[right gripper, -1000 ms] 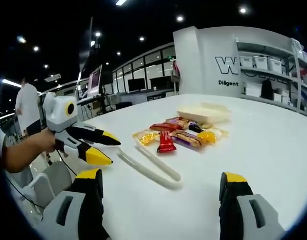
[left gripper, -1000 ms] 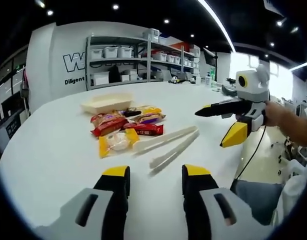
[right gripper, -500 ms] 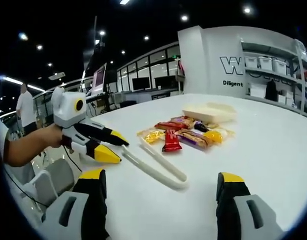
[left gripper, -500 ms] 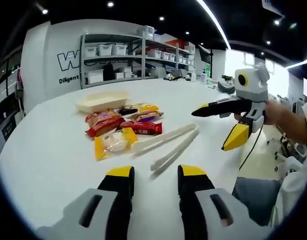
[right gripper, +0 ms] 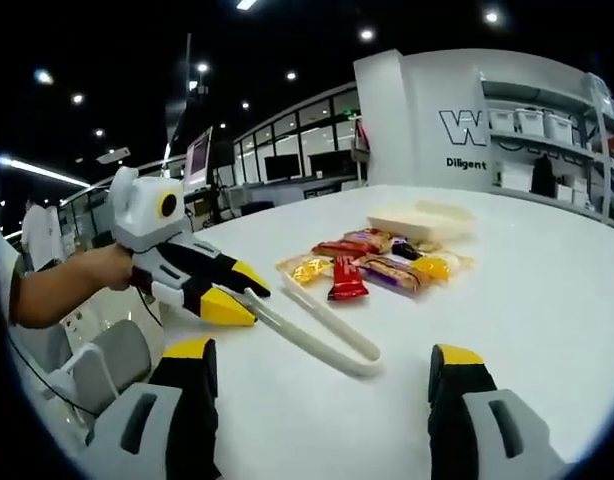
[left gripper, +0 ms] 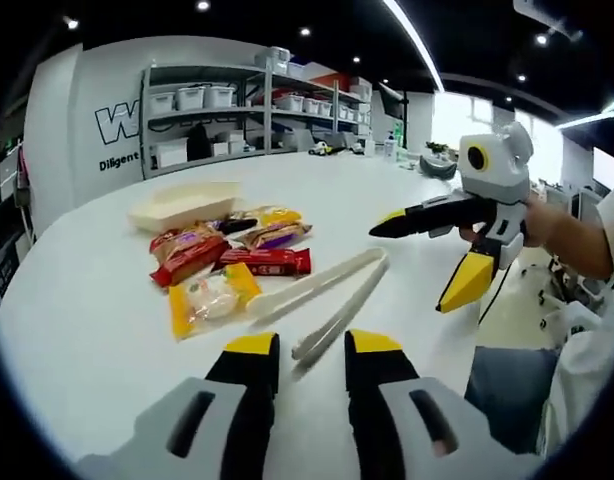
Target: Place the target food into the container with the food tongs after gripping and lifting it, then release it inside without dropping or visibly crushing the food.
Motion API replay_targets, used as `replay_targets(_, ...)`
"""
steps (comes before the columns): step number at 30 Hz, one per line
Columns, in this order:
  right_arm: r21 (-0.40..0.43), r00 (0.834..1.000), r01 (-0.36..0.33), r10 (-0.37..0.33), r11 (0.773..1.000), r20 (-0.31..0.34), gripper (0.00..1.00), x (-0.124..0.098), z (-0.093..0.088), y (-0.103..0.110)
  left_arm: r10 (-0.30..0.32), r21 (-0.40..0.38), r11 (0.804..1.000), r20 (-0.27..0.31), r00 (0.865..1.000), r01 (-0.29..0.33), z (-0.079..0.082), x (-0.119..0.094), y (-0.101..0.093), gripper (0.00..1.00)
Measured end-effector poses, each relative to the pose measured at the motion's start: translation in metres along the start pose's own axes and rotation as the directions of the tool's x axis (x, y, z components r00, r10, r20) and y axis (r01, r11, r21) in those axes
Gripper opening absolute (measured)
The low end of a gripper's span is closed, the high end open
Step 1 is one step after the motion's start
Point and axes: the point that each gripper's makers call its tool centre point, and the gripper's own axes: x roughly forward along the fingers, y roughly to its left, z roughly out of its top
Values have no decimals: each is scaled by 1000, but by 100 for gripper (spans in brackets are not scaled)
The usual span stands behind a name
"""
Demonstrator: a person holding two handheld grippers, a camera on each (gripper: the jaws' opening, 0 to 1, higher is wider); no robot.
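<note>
Tongs [left gripper: 322, 300] lay ungrasped mid-frame on the tabletop [left gripper: 87, 330], between the left gripper's [left gripper: 312, 352] narrowed empty jaws; right gripper [right gripper: 322, 362] wide, empty. Snacks [left gripper: 222, 265] beside container [left gripper: 182, 203]. Next: clamp handles.

left gripper [left gripper: 309, 352]: jaws narrowly apart, low | right gripper [right gripper: 322, 360]: jaws wide apart, raised

The white wall [right gripper: 427, 110] behind the table bears a large dark "W", cut off by the shelving [left gripper: 227, 115]; beneath it, smaller, "Diligent" in the right gripper view; the snack packets' [left gripper: 237, 265] print is too small to read.
</note>
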Motion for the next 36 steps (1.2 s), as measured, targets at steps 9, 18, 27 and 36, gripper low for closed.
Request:
replay_targets(9,-2,1000,-12,12,1000,-7,84,3,-2,4,-70,36,997,11,997,70,4,7,-1,16)
replay_targets(18,4,1000,-20,20,1000,-11,83,2,-4,6,-145,-3,989,26,989,145,6,6,-3,14)
replay_targets(27,-2,1000,-25,25,1000,-5,82,-1,-1,7,-250,18,968,36,967,250,5,4,-15,6)
replay_targets(36,-5,1000,-29,29,1000,-5,82,-2,0,8,-316,24,949,63,947,315,3,2,-23,2)
